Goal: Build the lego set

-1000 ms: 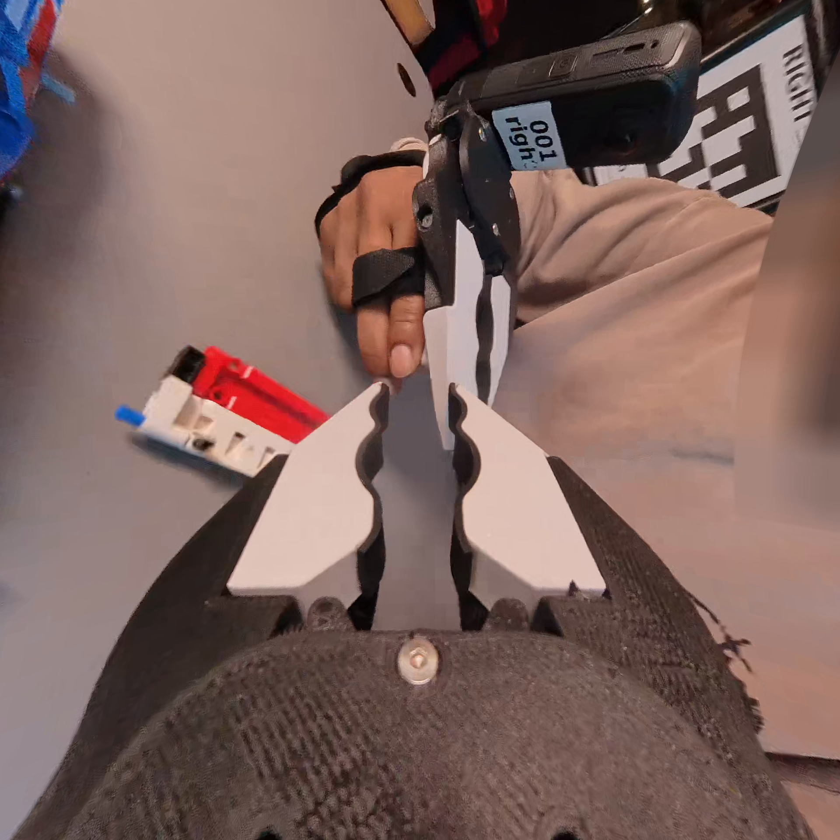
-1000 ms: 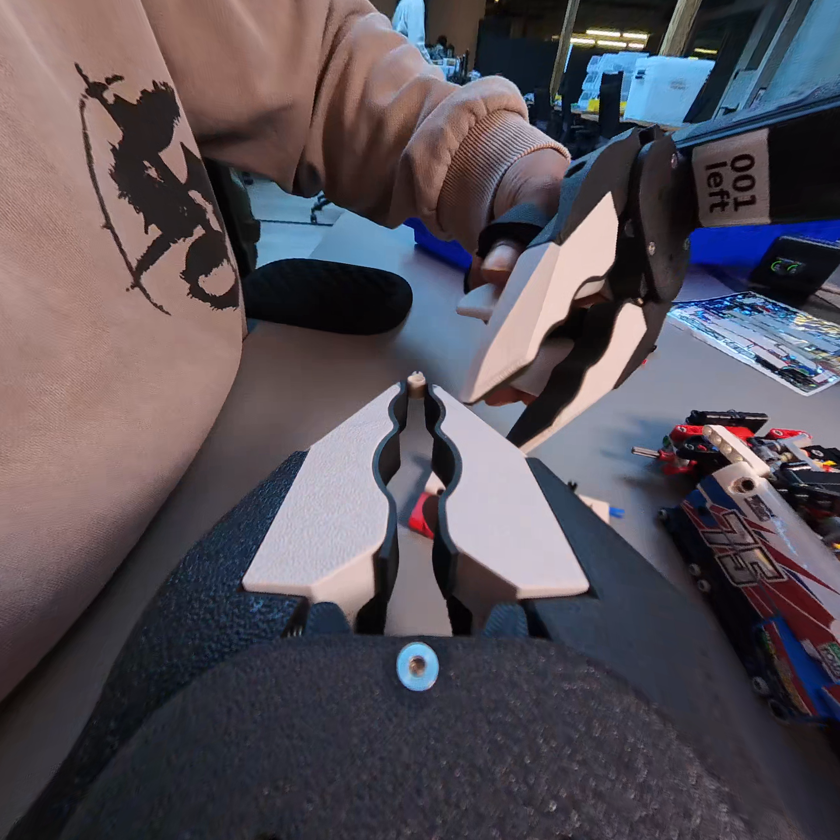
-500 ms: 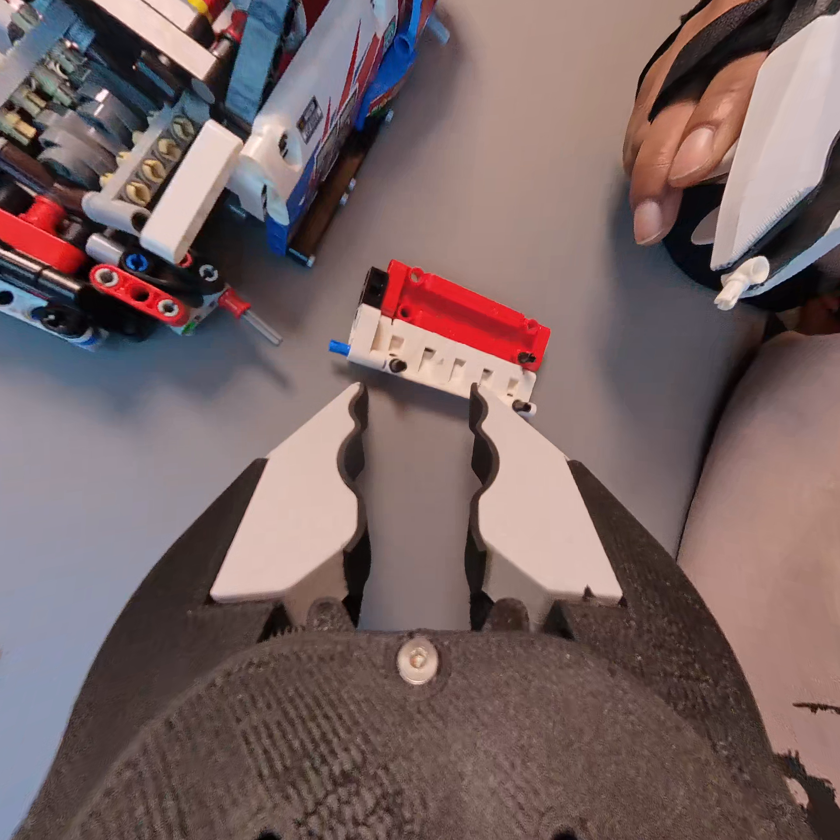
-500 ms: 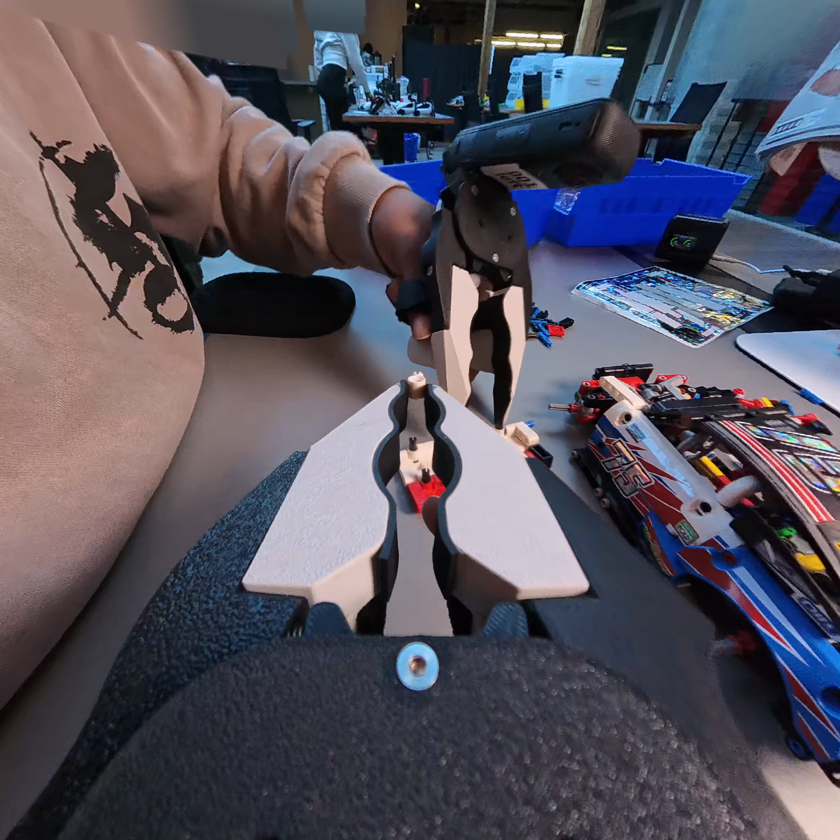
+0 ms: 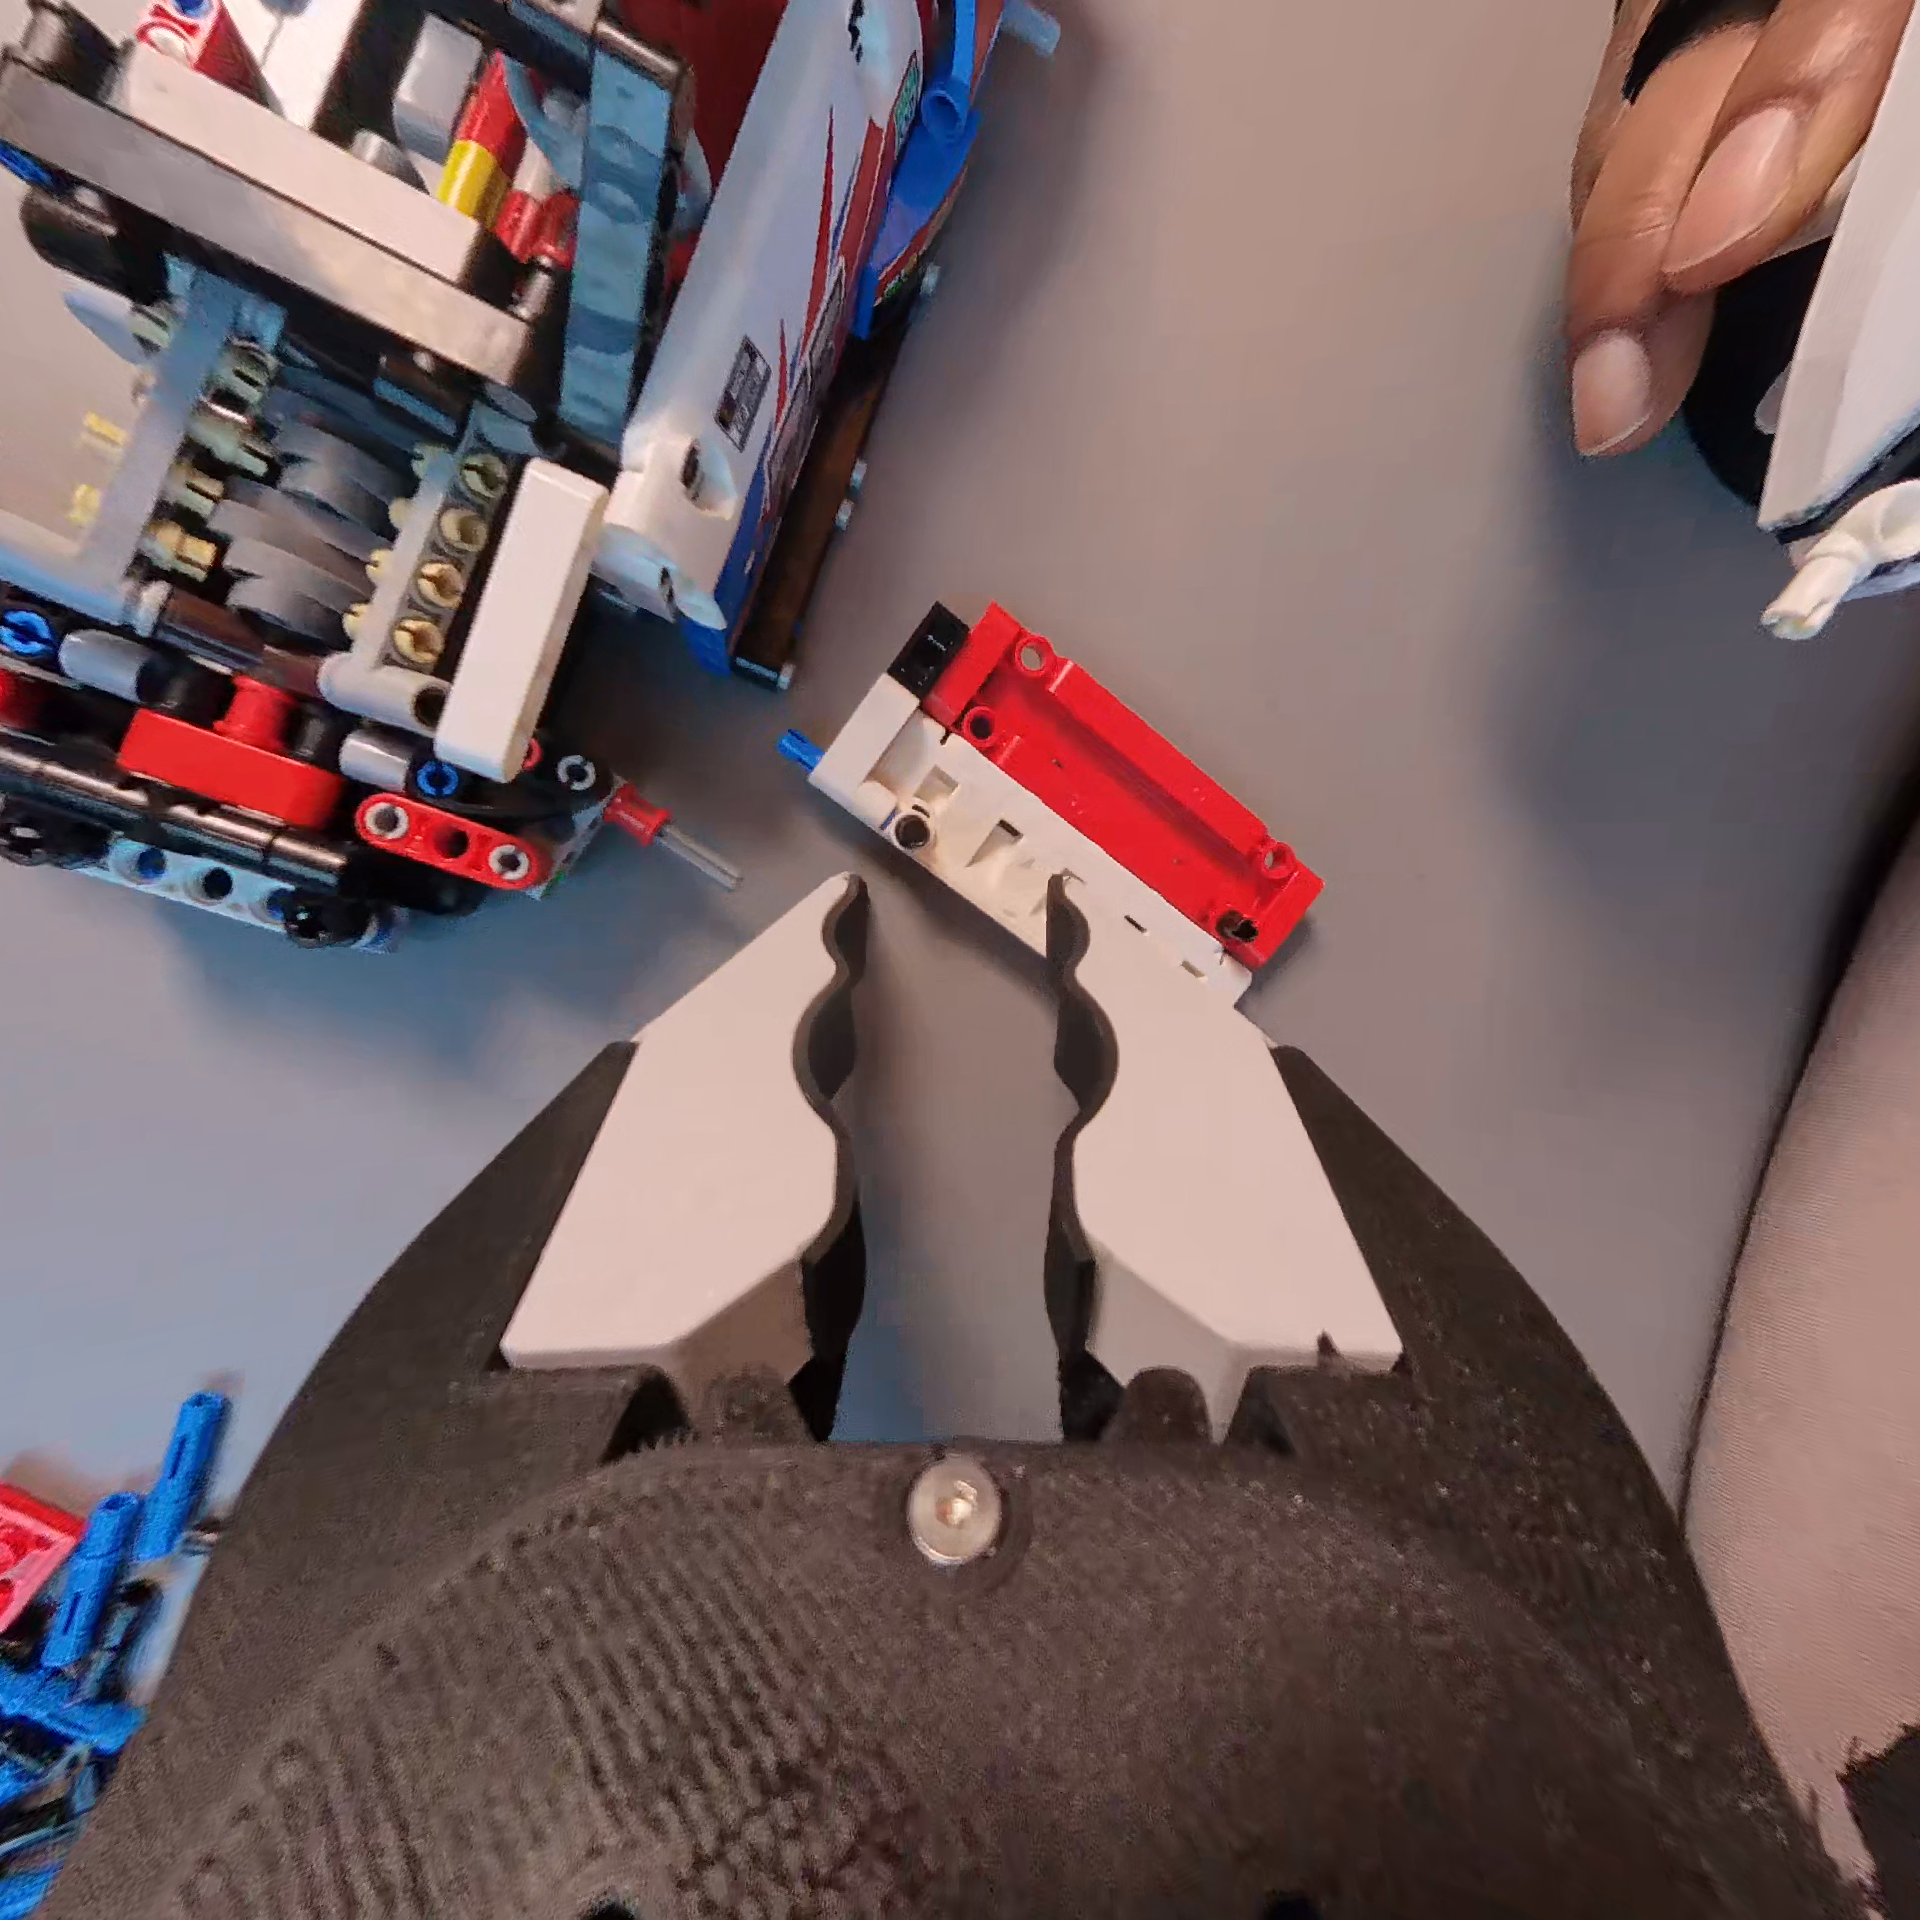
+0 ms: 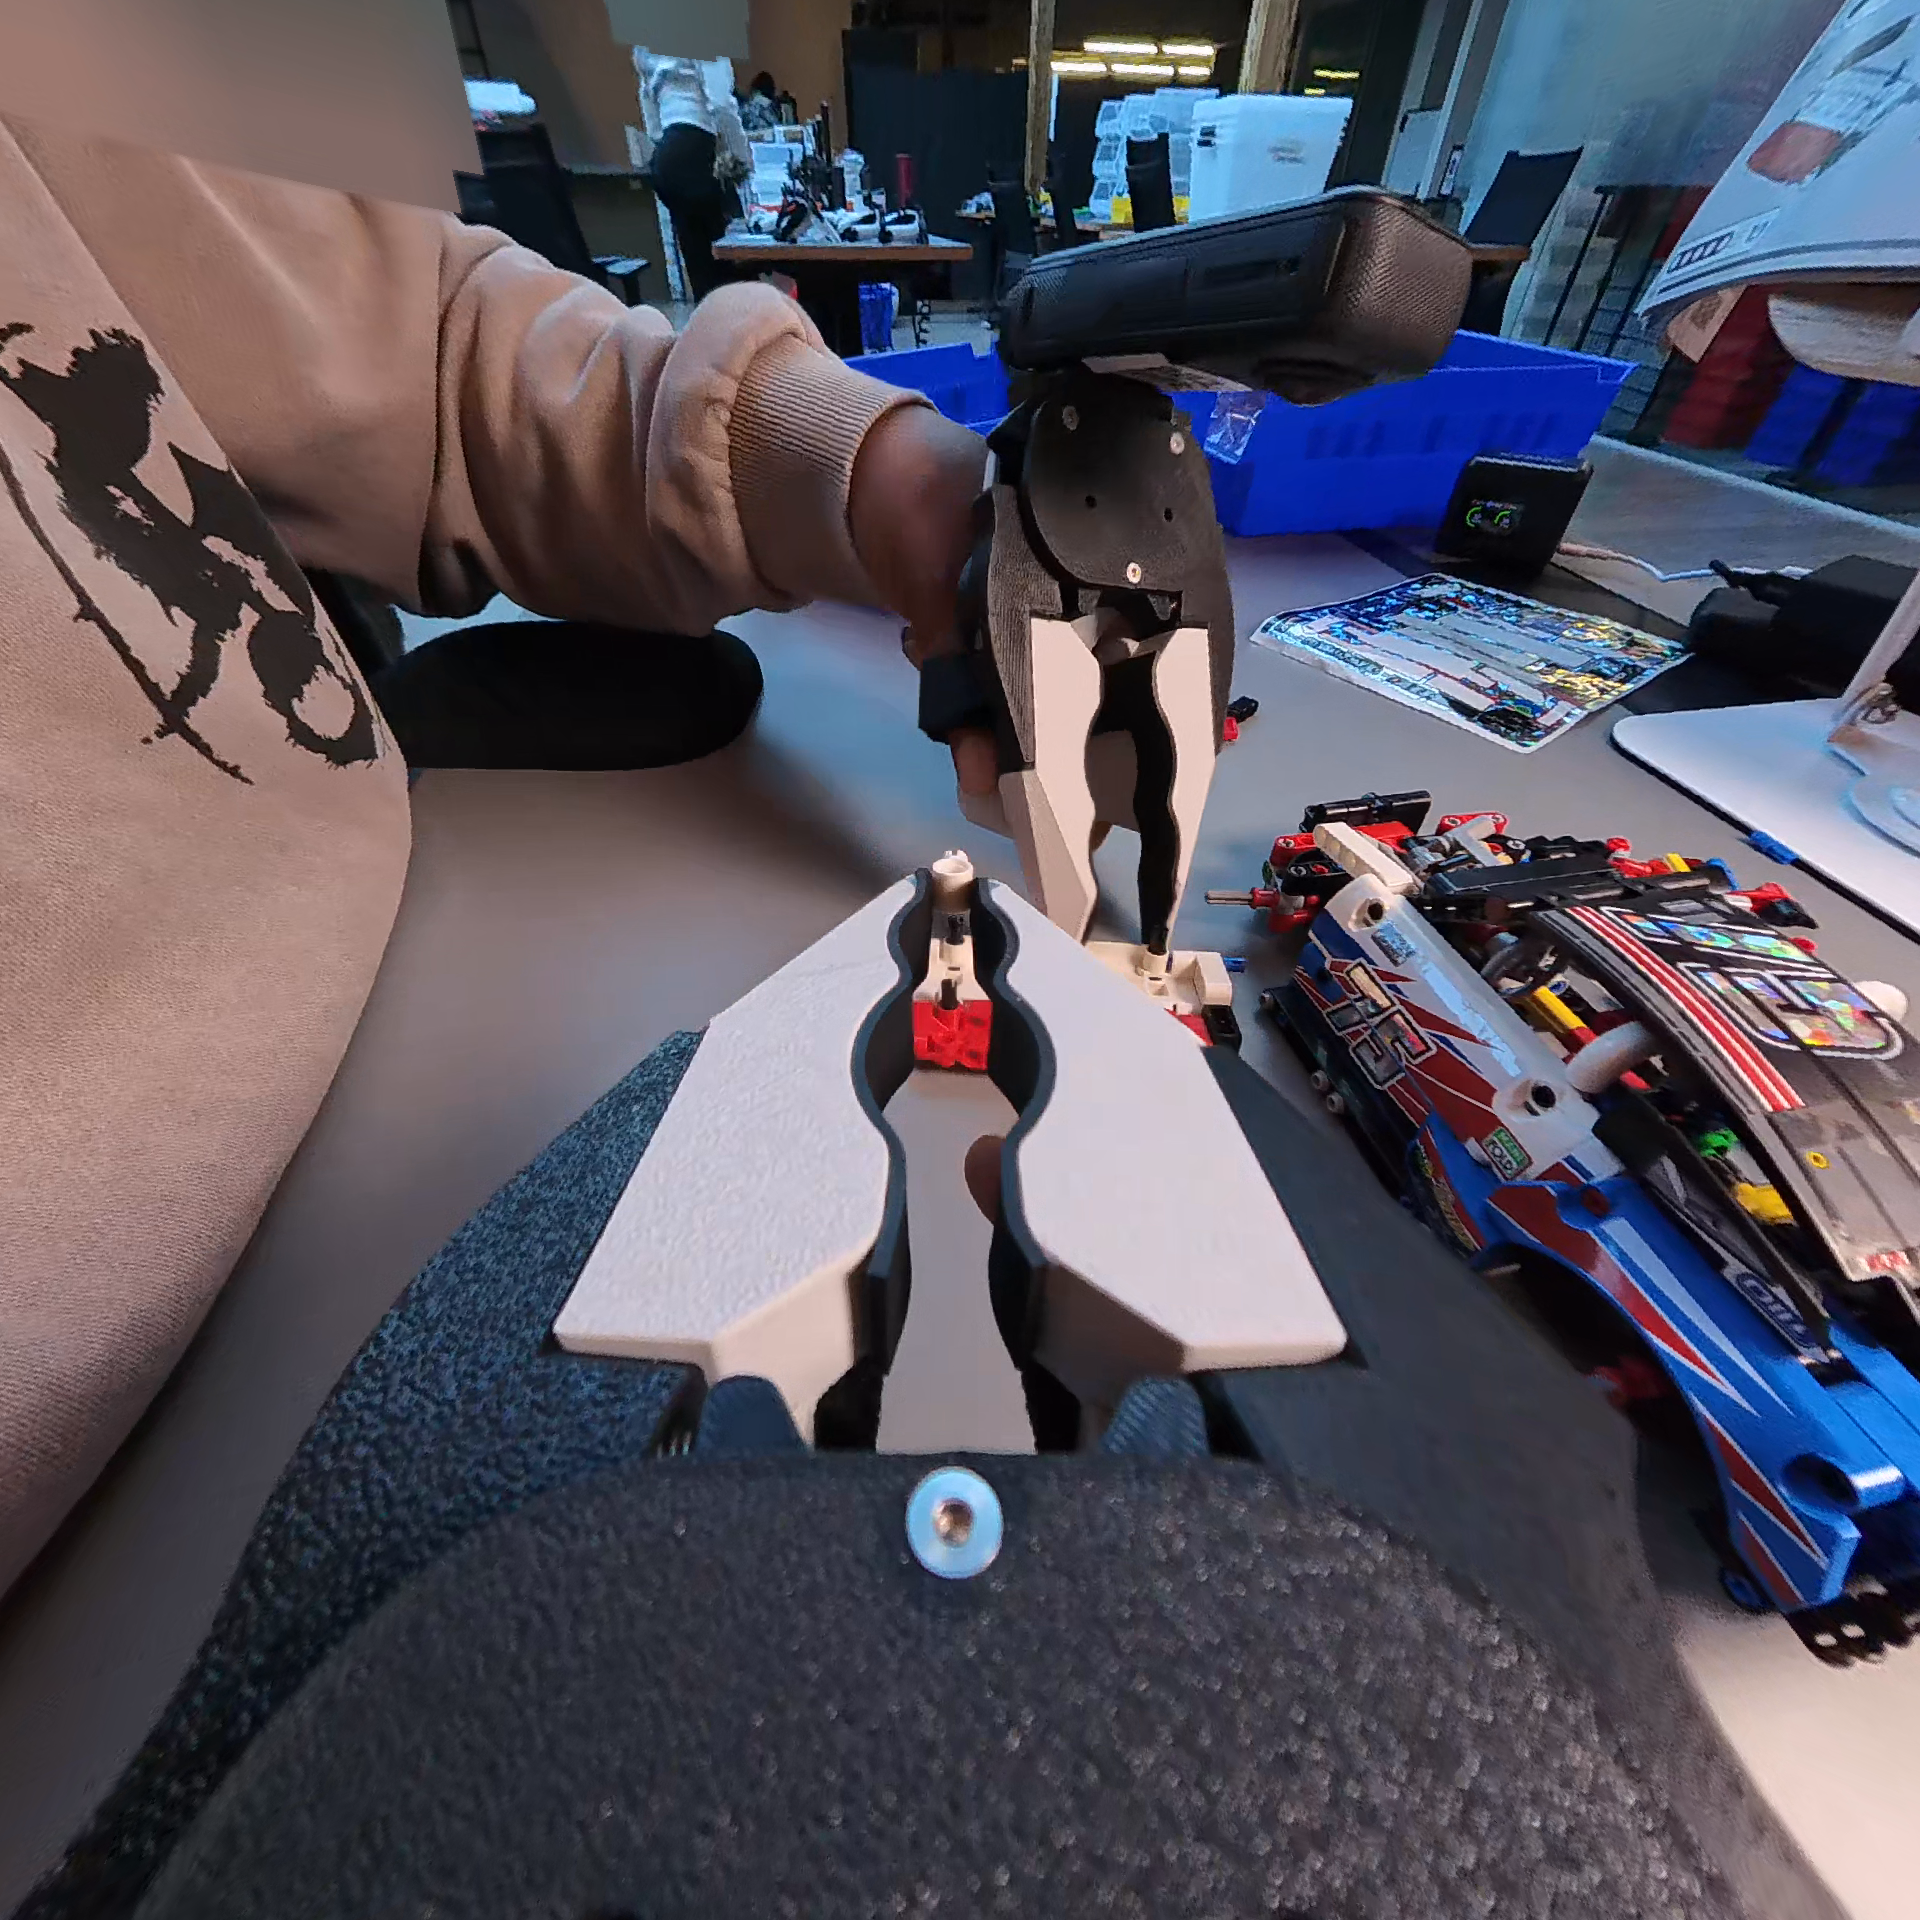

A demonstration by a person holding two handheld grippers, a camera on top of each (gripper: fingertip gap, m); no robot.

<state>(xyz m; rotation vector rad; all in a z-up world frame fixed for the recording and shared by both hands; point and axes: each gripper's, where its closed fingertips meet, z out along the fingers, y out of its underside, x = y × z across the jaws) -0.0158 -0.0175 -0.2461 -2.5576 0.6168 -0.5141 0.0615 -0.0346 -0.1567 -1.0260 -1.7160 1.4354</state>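
A red and white sub-assembly lies on the grey table. My left gripper is open and points down at it, its right fingertip over the white edge. In the right wrist view the left gripper stands upright with its tips on the sub-assembly. My right gripper is shut on a small white pin and is held just before the sub-assembly. It also shows at the top right of the left wrist view with the pin sticking out.
A large blue, white and red race-car model sits to the right, also in the left wrist view. Loose blue pins lie by it. A sticker sheet, blue bin and booklet stand are behind. A person's torso is at the left. There is about 12 cm between the tips of the two grippers.
My left gripper has swung from facing the right gripper down to the table and moved closer over the sub-assembly. The right gripper has kept its hold on the white pin.
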